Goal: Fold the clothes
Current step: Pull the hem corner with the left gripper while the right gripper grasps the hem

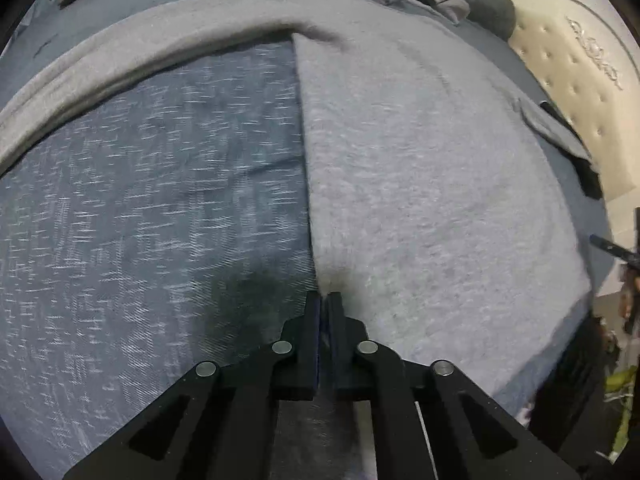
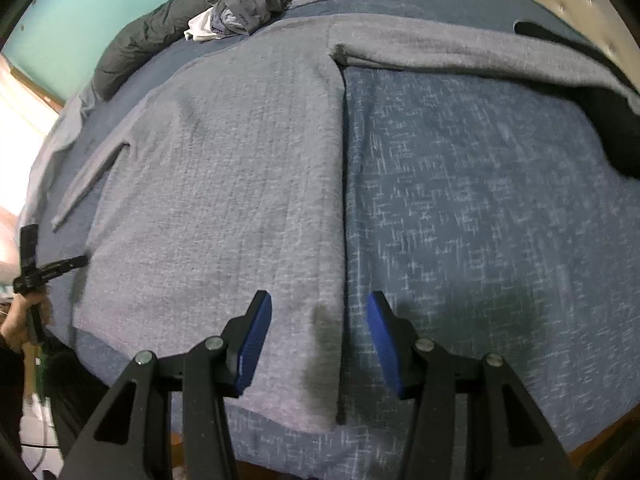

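A bed covered in a blue spread flecked with white carries the work. A grey knit sweater lies flat on it, body spread out, 1 sleeve stretched straight across the far side and the other sleeve angled off toward the bed's edge. Behind it, a heap of crumpled grey clothes and a dark puffy bundle sit by a teal wall. A cream tufted headboard stands along 1 side, and bright light comes in at the far left of the right wrist view.

The left tongs are pressed together at the sweater's straight side edge; whether cloth sits between them cannot be told. The right tongs hang wide open over the same garment's edge, blue pads apart, touching nothing. A hand grips the other tool's handle at the bed's side.
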`<state>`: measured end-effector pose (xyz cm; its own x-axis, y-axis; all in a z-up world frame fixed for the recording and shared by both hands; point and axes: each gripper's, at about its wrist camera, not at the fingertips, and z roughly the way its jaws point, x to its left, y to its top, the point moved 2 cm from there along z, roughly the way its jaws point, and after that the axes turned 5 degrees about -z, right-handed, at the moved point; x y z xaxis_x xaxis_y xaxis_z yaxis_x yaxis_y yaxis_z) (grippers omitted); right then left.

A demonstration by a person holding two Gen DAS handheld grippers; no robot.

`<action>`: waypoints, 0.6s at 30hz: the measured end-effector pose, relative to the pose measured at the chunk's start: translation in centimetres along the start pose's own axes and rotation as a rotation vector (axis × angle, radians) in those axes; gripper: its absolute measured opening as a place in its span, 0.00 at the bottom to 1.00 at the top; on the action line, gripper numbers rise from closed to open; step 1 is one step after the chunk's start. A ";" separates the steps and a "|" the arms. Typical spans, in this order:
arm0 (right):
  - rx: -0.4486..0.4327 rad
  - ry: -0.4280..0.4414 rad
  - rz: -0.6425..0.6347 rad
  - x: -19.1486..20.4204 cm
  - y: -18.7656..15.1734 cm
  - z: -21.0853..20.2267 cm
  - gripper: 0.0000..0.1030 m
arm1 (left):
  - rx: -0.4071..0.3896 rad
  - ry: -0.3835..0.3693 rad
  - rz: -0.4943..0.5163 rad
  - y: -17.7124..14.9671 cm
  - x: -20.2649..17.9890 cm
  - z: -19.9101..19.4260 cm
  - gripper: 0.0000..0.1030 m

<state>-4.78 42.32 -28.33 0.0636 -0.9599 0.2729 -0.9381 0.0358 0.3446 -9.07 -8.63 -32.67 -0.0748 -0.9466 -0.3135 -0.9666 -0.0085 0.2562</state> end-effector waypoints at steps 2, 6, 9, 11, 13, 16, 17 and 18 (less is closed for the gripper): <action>0.022 0.026 0.001 -0.1 -0.5 0.3 0.50 | 0.003 0.012 0.009 -0.3 -0.4 -0.5 0.08; 0.051 0.004 -0.028 0.1 -1.2 0.7 0.58 | 0.021 -0.016 0.028 -1.3 -0.8 -2.2 0.31; 0.066 0.016 -0.025 0.0 -1.8 0.9 0.58 | 0.064 -0.047 0.037 -2.7 -1.0 -2.6 0.47; 0.077 0.016 -0.034 0.2 -2.1 1.0 0.59 | 0.092 -0.068 0.043 -3.6 -1.1 -2.9 0.48; 0.100 0.017 -0.037 0.4 -2.5 1.4 0.58 | 0.111 -0.077 0.028 -3.9 -0.7 -2.1 0.48; 0.136 0.035 -0.031 0.7 -3.1 2.2 0.59 | 0.143 -0.089 0.017 -5.5 -0.4 -1.1 0.48; 0.132 0.037 -0.037 0.9 -3.2 2.2 0.59 | 0.148 -0.084 0.027 -6.4 -0.4 -0.9 0.48; 0.129 0.040 -0.043 1.0 -3.2 2.1 0.58 | 0.154 -0.080 0.037 -7.2 -0.4 -0.7 0.47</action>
<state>-2.43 40.64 -31.08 0.1156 -0.9480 0.2967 -0.9700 -0.0434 0.2394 -1.90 -8.40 -33.80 -0.1247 -0.9168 -0.3793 -0.9884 0.0815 0.1280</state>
